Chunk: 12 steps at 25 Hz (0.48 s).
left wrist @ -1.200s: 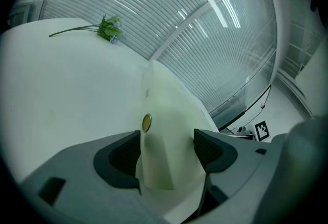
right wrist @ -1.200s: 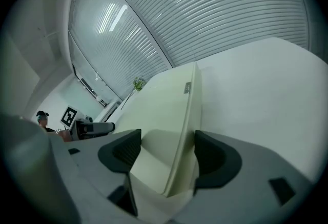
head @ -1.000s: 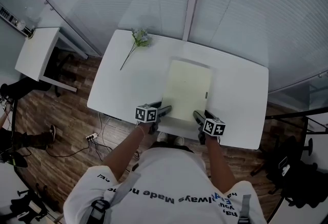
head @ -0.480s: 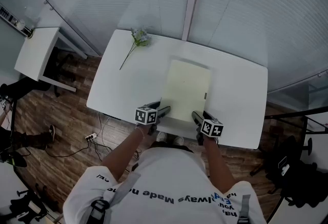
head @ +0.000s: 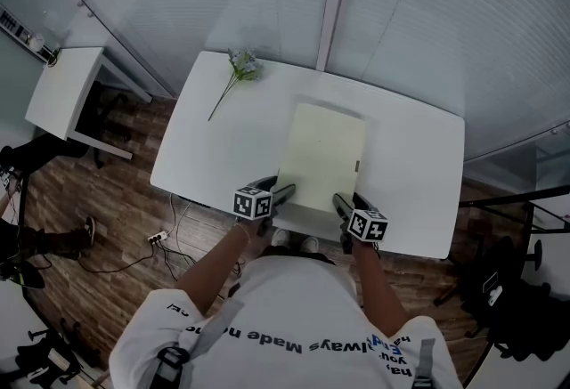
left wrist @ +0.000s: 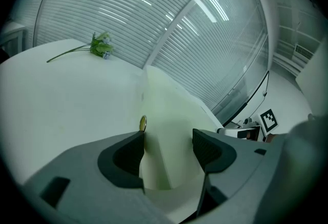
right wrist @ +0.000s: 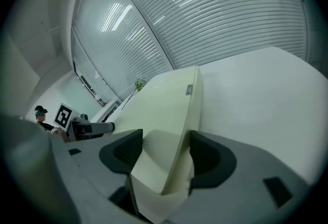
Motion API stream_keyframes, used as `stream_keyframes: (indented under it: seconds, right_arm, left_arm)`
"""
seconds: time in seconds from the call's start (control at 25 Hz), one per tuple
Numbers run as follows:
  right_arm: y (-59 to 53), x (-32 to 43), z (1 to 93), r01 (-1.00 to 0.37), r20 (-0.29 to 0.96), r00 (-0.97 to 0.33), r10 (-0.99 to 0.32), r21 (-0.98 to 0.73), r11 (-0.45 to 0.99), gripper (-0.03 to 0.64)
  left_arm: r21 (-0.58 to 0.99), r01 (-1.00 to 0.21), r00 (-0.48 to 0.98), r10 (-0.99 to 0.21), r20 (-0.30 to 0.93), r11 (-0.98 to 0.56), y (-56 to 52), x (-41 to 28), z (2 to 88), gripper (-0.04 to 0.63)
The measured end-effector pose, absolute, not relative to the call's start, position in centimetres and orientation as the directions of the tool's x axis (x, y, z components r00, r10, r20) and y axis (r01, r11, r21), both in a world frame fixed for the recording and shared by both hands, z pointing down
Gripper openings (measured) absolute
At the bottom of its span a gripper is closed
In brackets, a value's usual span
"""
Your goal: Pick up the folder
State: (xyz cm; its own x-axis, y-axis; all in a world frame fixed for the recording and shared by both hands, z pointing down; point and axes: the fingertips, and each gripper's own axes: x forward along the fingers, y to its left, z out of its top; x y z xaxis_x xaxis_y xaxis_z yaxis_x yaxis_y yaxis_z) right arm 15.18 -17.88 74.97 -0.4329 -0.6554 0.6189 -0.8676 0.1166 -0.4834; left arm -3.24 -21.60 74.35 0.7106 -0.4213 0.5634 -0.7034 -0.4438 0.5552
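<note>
Jaws of the left gripper (head: 284, 192) and right gripper (head: 342, 200) stand spread, straddling the 6 o'clock edge of the pale folder (head: 325, 154) on the counter (head: 405, 166); the folder's small label is unreadable.

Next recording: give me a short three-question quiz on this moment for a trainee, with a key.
1. True or false: the flower sprig lies on the table, apart from the folder.
2. What stands between the jaws of the left gripper? A) nothing B) part of the folder C) a pen
3. Fill in: the jaws of the right gripper stand ____, with the folder's edge between them.
Key: 1 true; 2 B; 3 apart.
</note>
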Motion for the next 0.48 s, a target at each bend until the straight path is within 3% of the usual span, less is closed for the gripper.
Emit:
stream_keyframes:
  seconds: [0.48]
  right_arm:
    - [-18.1, 15.5, 71.4, -0.882, 0.572, -0.417, -0.706, -0.441, 0.164, 0.282]
  left_arm:
    - [0.514, -0.708, 0.706, -0.478, 0.522, -0.485, -21.7, -2.9, 70.9, 0.296]
